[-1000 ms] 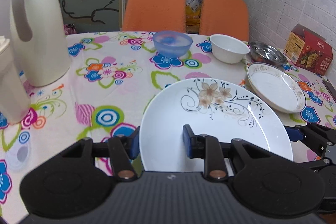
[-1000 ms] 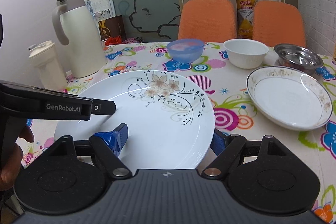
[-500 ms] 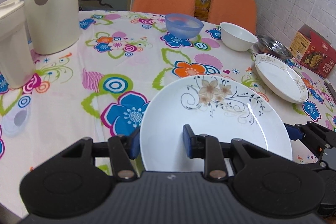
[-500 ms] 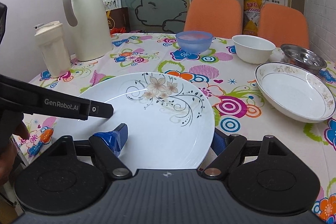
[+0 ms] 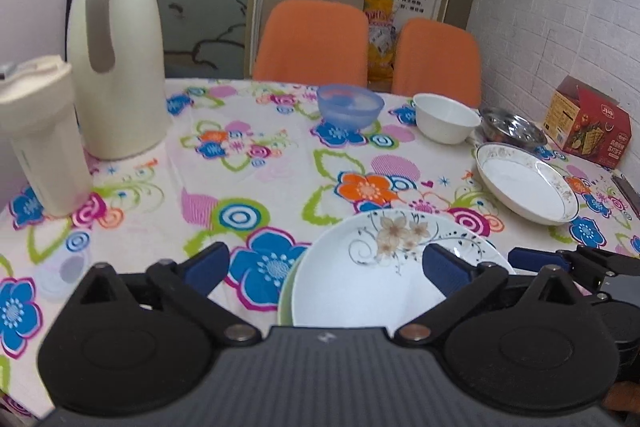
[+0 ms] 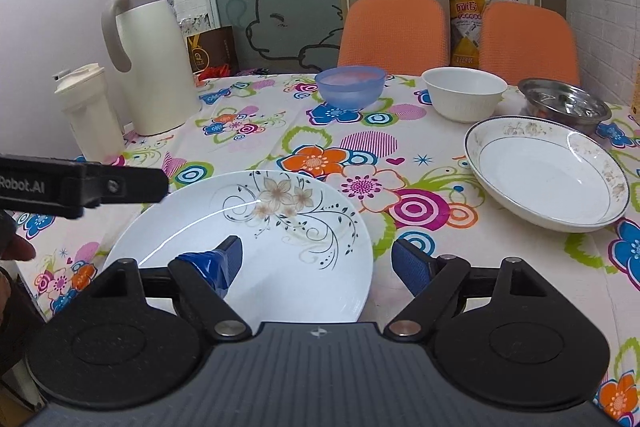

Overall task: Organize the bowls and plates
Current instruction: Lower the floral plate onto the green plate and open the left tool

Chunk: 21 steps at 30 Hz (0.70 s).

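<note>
A tall cream jug and a smaller cream bottle stand at the table's left edge. A red box sits at its right edge. Two orange chairs stand behind the far edge.

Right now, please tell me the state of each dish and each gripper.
Flower plate: released, lying on a greenish plate.
Left gripper: open, fingers apart.
Right gripper: open, fingers either side of the flower plate's rim.
Rimmed deep plate: empty, upright.
White bowl: upright.
Blue bowl: upright.
Steel bowl: upright; contents unclear.
</note>
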Tool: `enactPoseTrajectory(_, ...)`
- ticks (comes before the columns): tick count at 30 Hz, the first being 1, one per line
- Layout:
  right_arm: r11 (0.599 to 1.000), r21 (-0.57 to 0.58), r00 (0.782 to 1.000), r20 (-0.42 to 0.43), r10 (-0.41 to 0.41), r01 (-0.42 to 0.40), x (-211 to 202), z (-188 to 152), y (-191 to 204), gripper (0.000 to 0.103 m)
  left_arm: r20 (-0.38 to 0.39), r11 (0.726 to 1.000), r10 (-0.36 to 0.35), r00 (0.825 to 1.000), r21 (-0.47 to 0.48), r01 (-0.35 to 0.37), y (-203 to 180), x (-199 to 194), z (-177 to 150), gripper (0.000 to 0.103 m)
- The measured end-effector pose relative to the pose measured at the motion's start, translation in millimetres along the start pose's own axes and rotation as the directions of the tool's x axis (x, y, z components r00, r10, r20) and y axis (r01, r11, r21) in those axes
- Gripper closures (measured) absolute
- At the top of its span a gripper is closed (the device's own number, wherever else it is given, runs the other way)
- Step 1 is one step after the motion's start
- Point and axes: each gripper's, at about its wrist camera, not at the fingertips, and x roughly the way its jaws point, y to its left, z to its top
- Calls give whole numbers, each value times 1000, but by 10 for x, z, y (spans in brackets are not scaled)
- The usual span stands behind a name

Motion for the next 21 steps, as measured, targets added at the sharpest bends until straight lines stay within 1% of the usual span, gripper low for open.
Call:
enactPoseTrajectory(5, 997, 74, 1000, -4, 23, -23, -57, -12, -144, 34, 18, 1000, -2, 1000, -8, 2, 15, -53, 71, 1)
enactPoseTrajectory(10, 994, 107, 1000, 18, -22, 20, -195, 1, -353, 34, -14, 999, -36, 999, -2, 36, -96, 33, 43, 1)
enactPoseTrajectory(14, 986, 148, 996, 38, -84, 78, -337, 11, -677, 33, -36, 998, -57, 998, 15, 58, -223, 111, 65, 1)
enactPoseTrajectory(16, 977, 174, 990, 49, -133, 123, -407, 20, -891, 33, -46, 997, -73, 996, 29, 75, -301, 157, 112, 1)
enactPoseTrajectory(18, 964, 199, 981, 50, -187, 174, -445, 47, -1116, 33, -62, 993, -110, 992, 43, 113, -406, 235, 201, 1)
enactPoseTrajectory(21, 943, 237, 967, 39, -252, 236, -448, 120, -1446, 33, -104, 980, -186, 977, 54, 192, -602, 448, 381, 1)
